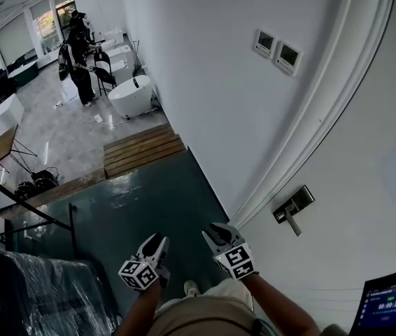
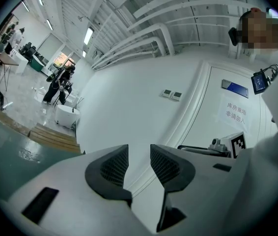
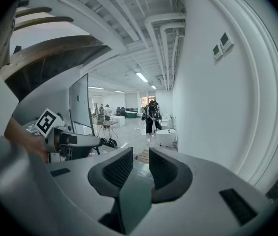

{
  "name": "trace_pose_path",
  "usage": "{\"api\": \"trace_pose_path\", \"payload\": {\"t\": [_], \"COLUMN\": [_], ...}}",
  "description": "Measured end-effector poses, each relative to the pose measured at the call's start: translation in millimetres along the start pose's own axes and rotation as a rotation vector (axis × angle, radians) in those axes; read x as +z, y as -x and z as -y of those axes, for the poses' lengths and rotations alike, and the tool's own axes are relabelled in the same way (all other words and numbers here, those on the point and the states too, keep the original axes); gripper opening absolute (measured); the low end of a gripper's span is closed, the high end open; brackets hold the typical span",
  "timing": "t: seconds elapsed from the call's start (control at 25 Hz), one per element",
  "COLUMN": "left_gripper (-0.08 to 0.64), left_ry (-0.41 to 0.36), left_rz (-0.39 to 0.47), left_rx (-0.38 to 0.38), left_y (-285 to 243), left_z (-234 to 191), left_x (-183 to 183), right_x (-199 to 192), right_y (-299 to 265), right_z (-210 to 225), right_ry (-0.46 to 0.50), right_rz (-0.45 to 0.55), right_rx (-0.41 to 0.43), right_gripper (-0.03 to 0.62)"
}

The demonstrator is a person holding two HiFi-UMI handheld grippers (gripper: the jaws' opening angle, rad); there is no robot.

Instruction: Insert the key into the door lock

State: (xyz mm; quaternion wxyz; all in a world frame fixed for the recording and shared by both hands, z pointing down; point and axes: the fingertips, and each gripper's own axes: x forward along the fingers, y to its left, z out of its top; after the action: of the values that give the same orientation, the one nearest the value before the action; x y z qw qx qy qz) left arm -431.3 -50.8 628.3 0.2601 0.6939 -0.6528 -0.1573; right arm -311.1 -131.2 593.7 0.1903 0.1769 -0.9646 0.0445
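Note:
The white door (image 1: 366, 152) fills the right of the head view, and its dark lever handle (image 1: 294, 207) sticks out near the door frame. No key shows in any view. My left gripper (image 1: 157, 240) (image 2: 139, 156) and right gripper (image 1: 219, 231) (image 3: 140, 161) are held side by side low in the head view, short of the handle and to its left. On both, the jaws stand apart with nothing between the pads. The left gripper view catches the door with a paper notice (image 2: 235, 116). The right gripper view faces down the hall, with the left gripper (image 3: 65, 139) at its left.
Two wall control panels (image 1: 275, 50) hang on the white wall left of the door. Wooden steps (image 1: 142, 149), a white bathtub (image 1: 131, 95) and a person (image 1: 79, 54) lie farther down the hall. A plastic-wrapped object (image 1: 44, 292) and a black railing (image 1: 37, 215) stand at the left. A lit screen (image 1: 390, 303) is at the bottom right.

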Motion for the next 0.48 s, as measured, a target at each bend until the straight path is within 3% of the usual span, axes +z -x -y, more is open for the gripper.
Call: {"api": "trace_pose_path", "payload": {"t": [0.48], "left_gripper": [0.155], "left_ry": [0.022], "left_rz": [-0.056], "left_rx": [-0.056], "left_y": [-22], "left_z": [10], "left_x": [-17], "right_x": [-10], "right_y": [17], "right_z": [17], "right_ry": [-0.058], "right_rz": [-0.004], "right_rx": [-0.066], "right_gripper": [0.078]}}
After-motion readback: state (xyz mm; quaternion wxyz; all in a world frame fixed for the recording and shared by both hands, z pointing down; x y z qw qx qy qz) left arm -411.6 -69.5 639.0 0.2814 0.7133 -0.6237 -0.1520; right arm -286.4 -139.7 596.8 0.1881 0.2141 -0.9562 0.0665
